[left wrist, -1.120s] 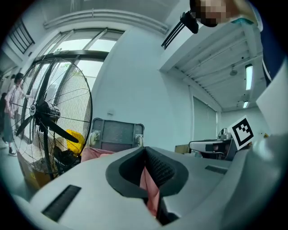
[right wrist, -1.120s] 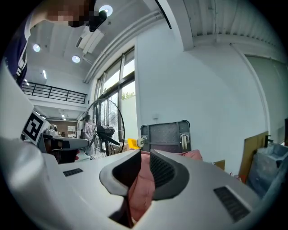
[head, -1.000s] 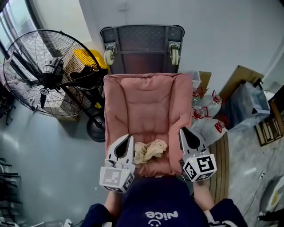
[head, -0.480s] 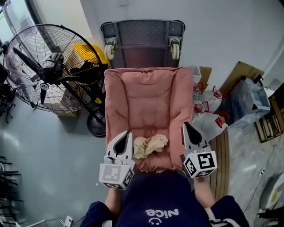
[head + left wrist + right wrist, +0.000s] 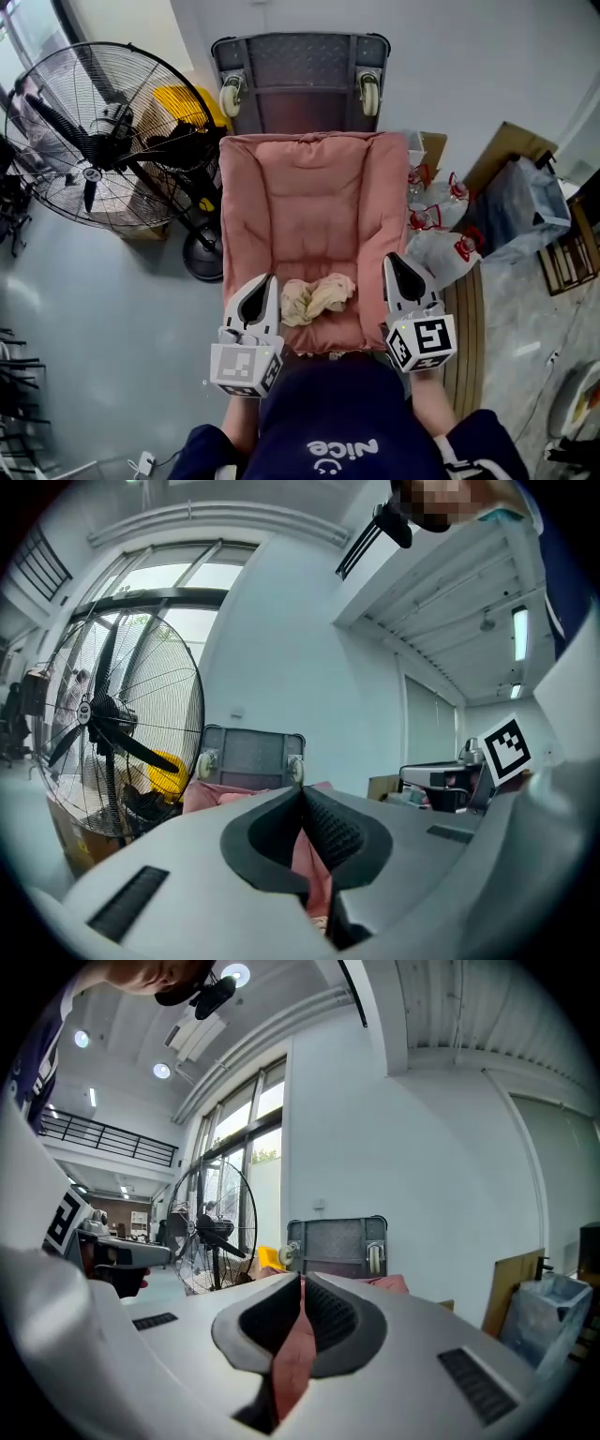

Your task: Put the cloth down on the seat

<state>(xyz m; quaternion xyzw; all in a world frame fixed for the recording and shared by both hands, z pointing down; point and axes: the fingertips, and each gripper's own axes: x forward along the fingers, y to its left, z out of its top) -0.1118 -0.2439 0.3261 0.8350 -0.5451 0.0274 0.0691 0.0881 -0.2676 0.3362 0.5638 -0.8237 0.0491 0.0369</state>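
As L gripper (image 5: 272, 279) & R gripper (image 5: 391, 259) flank it, 1 cloth (image 5: 317, 298) tops seat (image 5: 309, 206).

Left gripper (image 5: 270, 281) points forward, about level, jaws squeezed fully together, nothing in them. Right gripper (image 5: 394, 261) sits well off to its right, parallel, same deal: closed and empty.

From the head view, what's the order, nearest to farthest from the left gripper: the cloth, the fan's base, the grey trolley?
From the left gripper:
1. cloth, on the seat just right of it.
2. fan's base, on the floor to its left.
3. grey trolley, against the wall beyond the seat.
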